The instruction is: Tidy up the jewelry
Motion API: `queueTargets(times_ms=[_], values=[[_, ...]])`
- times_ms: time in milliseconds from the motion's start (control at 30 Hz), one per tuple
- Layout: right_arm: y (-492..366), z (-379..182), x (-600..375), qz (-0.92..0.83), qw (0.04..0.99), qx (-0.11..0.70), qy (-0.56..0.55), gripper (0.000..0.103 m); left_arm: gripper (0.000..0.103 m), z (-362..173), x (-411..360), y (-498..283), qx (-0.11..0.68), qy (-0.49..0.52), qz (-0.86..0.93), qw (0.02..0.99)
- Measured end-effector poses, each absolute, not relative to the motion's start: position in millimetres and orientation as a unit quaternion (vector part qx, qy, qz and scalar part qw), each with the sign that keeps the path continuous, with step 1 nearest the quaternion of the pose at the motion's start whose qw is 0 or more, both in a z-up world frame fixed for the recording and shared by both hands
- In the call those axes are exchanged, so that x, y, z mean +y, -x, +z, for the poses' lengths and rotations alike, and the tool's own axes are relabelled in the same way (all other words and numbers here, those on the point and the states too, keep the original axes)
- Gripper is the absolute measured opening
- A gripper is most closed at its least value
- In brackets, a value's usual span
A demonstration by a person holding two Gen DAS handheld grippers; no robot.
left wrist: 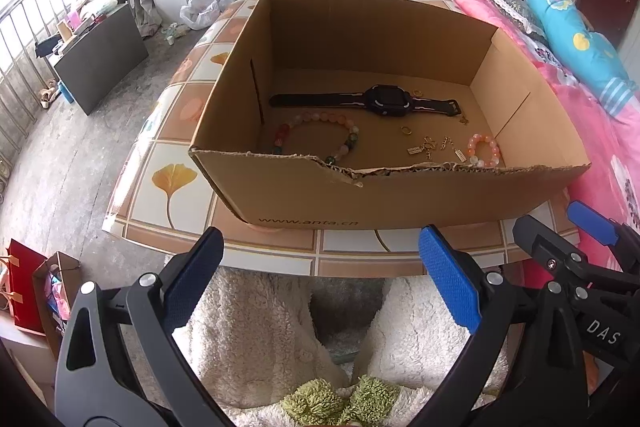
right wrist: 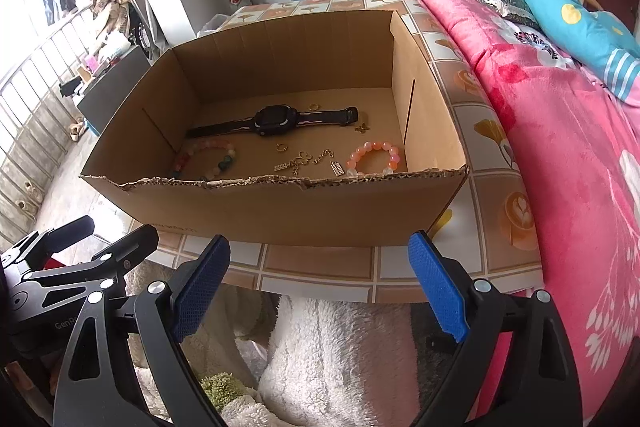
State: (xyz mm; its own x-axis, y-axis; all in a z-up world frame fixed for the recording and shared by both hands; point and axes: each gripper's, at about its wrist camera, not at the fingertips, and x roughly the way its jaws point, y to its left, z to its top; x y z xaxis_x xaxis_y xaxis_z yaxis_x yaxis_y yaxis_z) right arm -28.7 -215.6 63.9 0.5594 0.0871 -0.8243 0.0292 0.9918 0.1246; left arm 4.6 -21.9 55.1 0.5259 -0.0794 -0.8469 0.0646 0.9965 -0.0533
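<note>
Both claws were held short of the table's near edge, empty: the left gripper (left wrist: 320,259) stood wide apart, the right gripper (right wrist: 320,267) likewise. A cardboard box (right wrist: 280,211) sat on the tiled table (right wrist: 320,267) near that edge. Along the box's near wall lay a multicoloured bead bracelet (left wrist: 320,141) toward the left corner, a gold chain (left wrist: 436,149) midway and a pink bead bracelet (right wrist: 374,157) toward the right. A black watch (left wrist: 376,99) lay beyond them, mid-floor.

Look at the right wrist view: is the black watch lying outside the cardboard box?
No, the black watch lies flat on the floor inside the cardboard box.
</note>
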Motion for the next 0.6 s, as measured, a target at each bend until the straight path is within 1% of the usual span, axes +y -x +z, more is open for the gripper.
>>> queueTargets(times_ms=[600], values=[[27.8, 59.5, -217.0, 0.017, 0.878, 0.474, -0.067, 0.088, 0.094, 53.7, -22.4, -5.7, 0.492, 0.003, -0.041, 0.870]])
